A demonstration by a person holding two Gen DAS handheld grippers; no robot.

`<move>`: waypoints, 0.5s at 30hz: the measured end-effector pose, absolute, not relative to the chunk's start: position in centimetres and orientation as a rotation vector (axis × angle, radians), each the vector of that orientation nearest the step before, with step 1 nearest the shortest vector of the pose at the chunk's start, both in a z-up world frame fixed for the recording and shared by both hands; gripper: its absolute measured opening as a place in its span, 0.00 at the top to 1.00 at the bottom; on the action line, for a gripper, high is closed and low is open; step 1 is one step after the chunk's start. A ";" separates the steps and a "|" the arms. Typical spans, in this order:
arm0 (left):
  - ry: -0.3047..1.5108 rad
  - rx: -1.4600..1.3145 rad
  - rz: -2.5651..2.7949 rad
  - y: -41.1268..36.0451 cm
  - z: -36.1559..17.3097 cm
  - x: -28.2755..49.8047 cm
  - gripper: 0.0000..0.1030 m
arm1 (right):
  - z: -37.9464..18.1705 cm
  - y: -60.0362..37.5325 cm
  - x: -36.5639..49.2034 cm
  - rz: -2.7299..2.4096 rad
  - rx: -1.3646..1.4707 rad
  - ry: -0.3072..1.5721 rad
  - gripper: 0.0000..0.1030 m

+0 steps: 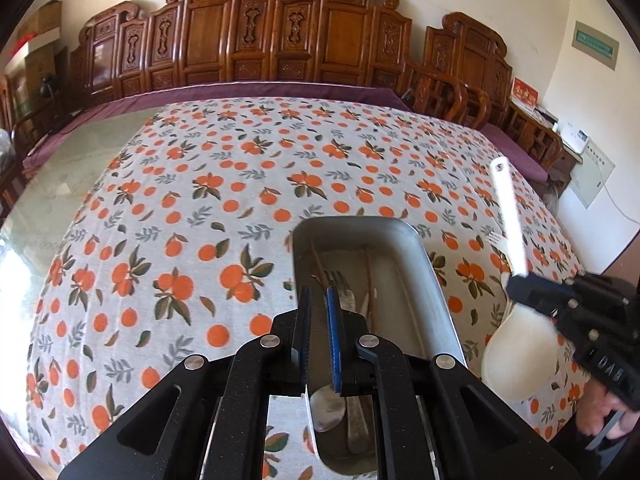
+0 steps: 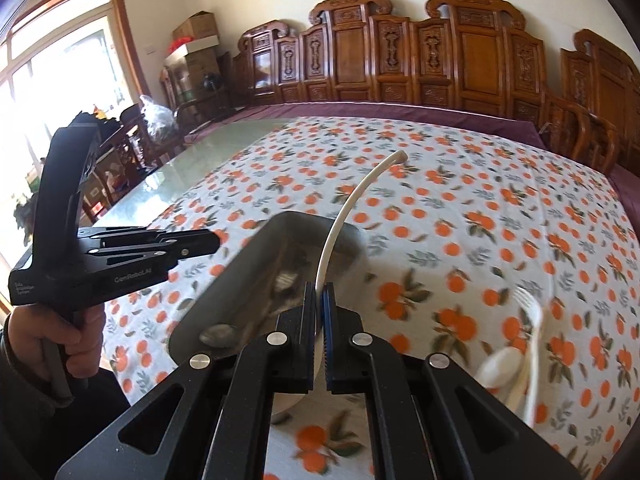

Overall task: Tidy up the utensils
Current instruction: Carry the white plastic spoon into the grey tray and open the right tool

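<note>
A long metal tray (image 1: pixel 420 248) lies on the orange-print cloth and holds wooden chopsticks (image 1: pixel 370 280), a metal fork (image 1: pixel 338 280) and a metal spoon (image 1: pixel 328 408). My left gripper (image 1: pixel 319 320) hangs above the tray's near half, its blue pads almost together with nothing between them. It also shows from the side as the left gripper (image 2: pixel 216 242) in the right wrist view. My right gripper (image 2: pixel 319 294) is shut on the thin handle of a white ladle (image 2: pixel 344 208), lifted just right of the tray (image 2: pixel 248 264). The ladle (image 1: pixel 516 356) hangs bowl down, handle up.
A white plastic fork (image 2: pixel 534 320) and a white spoon (image 2: pixel 500 364) lie on the cloth right of the tray. Bare glass tabletop (image 1: pixel 60 168) shows at the left. Carved wooden chairs (image 1: pixel 280 40) line the far side. A hand (image 2: pixel 76 336) grips the left tool.
</note>
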State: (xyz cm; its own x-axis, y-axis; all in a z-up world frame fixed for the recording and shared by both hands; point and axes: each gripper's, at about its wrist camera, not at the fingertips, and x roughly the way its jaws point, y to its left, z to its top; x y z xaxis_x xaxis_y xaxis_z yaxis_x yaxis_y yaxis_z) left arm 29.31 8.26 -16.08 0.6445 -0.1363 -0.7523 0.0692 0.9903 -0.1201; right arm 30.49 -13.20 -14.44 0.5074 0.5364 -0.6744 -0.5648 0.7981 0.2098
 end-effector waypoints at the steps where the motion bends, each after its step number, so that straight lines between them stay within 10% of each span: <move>1: 0.861 -0.085 -0.114 8.5 -16.0 29.3 0.94 | -14.4 -12.6 30.5 0.671 -0.041 0.799 0.96; 15: 0.849 -0.108 -0.097 9.8 -15.5 29.2 0.93 | -18.1 -7.1 30.3 0.728 -0.077 0.874 0.96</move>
